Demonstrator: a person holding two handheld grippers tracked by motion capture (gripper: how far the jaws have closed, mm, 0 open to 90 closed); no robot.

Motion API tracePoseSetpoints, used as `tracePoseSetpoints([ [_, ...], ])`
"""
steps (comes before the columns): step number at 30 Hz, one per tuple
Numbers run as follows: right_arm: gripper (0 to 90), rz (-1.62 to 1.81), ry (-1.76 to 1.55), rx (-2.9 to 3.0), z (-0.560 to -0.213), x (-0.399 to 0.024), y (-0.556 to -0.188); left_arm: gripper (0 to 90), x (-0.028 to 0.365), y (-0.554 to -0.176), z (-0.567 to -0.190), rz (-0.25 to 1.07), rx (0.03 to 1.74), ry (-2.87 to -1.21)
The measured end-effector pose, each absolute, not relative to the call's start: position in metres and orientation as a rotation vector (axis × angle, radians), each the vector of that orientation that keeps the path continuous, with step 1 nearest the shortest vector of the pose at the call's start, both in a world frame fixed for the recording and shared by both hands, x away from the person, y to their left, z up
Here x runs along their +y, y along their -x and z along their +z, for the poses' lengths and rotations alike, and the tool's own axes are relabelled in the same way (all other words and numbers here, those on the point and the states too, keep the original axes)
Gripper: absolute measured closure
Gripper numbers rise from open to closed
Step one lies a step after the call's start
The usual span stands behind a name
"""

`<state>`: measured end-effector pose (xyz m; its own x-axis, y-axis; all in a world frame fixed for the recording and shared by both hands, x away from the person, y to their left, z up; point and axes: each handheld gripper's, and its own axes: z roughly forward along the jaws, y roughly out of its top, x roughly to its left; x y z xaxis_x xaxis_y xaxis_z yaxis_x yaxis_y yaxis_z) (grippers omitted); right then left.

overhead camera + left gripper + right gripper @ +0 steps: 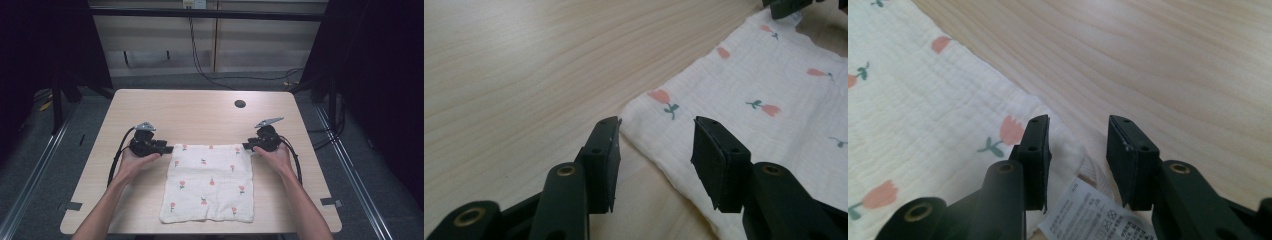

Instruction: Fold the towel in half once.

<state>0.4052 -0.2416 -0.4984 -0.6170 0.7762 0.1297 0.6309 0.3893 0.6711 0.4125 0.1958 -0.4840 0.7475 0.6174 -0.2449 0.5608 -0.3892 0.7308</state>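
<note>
A white cloth (pixel 210 182) printed with small pink tulips lies flat on the wooden table (pixel 200 112). My left gripper (pixel 169 149) sits at the cloth's far left corner. In the left gripper view the cloth (pixel 749 105) has its corner lying between the open jaws of the left gripper (pixel 656 150). My right gripper (pixel 246 146) is at the far right corner. In the right gripper view, the right gripper (pixel 1078 150) is open around that corner of the cloth (pixel 923 100), where a white care label (pixel 1095 215) sticks out.
A dark round hole (pixel 240 104) is in the table near its far right. Black cables (pixel 200 55) run across the floor beyond the table. Metal rails (pixel 30 180) flank both sides. Bare wood surrounds the cloth.
</note>
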Motion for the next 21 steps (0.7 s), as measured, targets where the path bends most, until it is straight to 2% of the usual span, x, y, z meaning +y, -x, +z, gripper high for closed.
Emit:
tracePoseSetpoints([
  [2, 64.9, 1.045, -1.263, 2.44, -0.5, -0.24, -0.405, 53.0, 0.196, -0.413, -0.485, 0.082, 0.889, -2.075],
  [5, 74.2, 1.057, -1.253, 2.447, -0.502, -0.238, -0.404, 52.6, 0.193, -0.416, -0.487, 0.084, 0.89, -2.086],
  [6, 82.6, 1.058, -1.248, 2.453, -0.502, -0.238, -0.403, 52.7, 0.192, -0.417, -0.488, 0.089, 0.891, -2.091],
  [10, 86.0, 1.113, -1.255, 2.445, -0.503, -0.237, -0.401, 52.9, 0.182, -0.418, -0.493, 0.113, 0.892, -2.114],
  [21, 86.2, 1.175, -1.271, 2.438, -0.501, -0.239, -0.399, 54.3, 0.173, -0.426, -0.501, 0.095, 0.882, -2.147],
])
